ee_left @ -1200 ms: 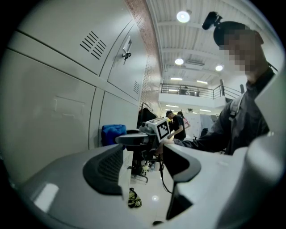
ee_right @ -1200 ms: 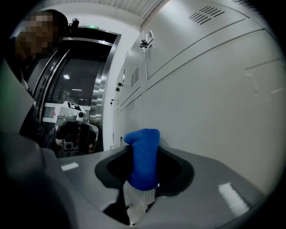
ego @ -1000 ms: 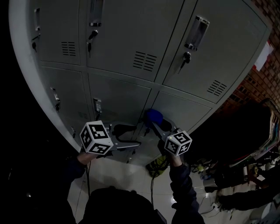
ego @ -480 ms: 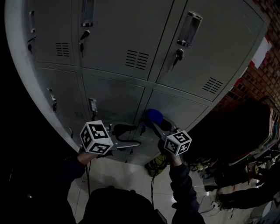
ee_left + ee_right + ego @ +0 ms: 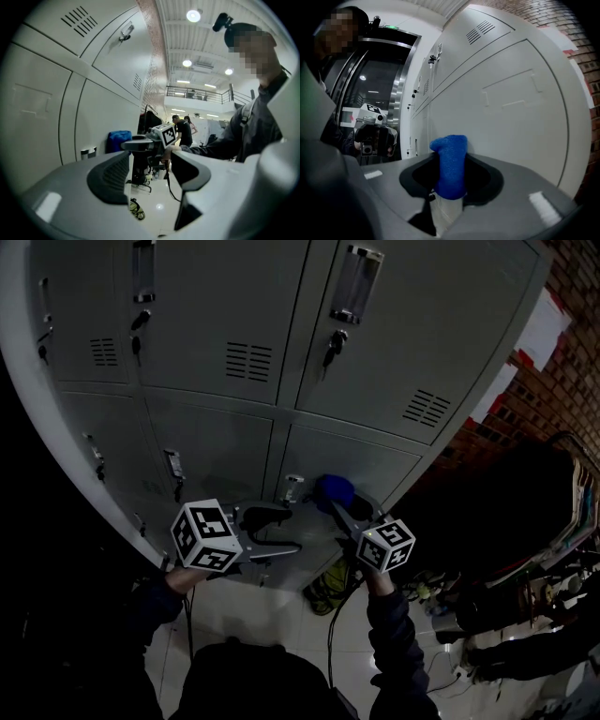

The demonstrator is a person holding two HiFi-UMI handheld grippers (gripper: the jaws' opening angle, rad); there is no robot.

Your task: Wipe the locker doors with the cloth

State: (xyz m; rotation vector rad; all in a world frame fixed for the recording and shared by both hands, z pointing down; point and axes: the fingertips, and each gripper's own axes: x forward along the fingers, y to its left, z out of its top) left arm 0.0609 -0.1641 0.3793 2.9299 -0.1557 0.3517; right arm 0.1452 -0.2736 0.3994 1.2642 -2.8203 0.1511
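I have the right gripper pinching the cloth near a lower locker door, contact unclear; left gripper spread, empty; I judge most doors left to wipe.

The lockers stand in front of the person in an upper and a lower row, and the brick wall is at their right. Both grippers are before the lower row, above the floor — the left gripper at the left, the right gripper near it at the right. The cloth sits between the right gripper's jaws, close to a lower locker door — contact cannot be told.
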